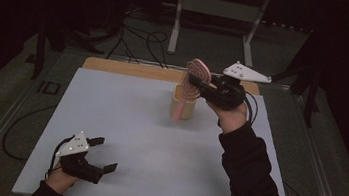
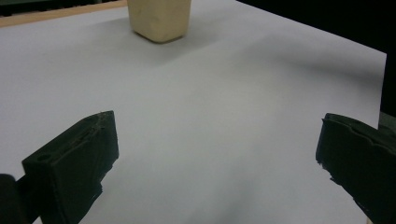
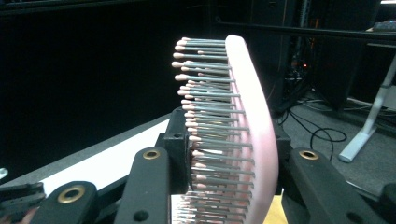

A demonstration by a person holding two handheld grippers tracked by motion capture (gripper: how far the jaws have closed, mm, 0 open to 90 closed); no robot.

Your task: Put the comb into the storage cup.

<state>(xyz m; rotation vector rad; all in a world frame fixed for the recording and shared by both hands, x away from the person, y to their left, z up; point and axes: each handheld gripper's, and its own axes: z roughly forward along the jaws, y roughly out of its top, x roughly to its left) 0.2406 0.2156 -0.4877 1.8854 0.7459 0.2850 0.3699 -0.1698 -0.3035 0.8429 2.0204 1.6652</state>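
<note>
Grip first: your right gripper [image 1: 198, 87] is clamped across the head of the pink brush [image 1: 196, 76], one jaw on the bristles, the other on the smooth back. In the right gripper view the brush [image 3: 243, 135] stands nearly upright between the jaws. Bristles flex, so that hold looks soft to me; tilt your wrist fast and the brush could pivot or slip out.

Handle hangs down in front of the tan cup [image 1: 183, 104], tip close to its wall; can't tell if it's touching or inside. My guess is you're working the brush into or out of the cup. Cup looks light and sits near the far edge of the white mat [image 1: 147, 140]. Catch the rim with the handle and you'll likely tip it or shove it off the mat.

Left gripper [image 1: 100, 156] is wide open, holding nothing, low over the near left corner, well apart from the cup [image 2: 159, 21]. Nothing steadies the cup if it's bumped.
</note>
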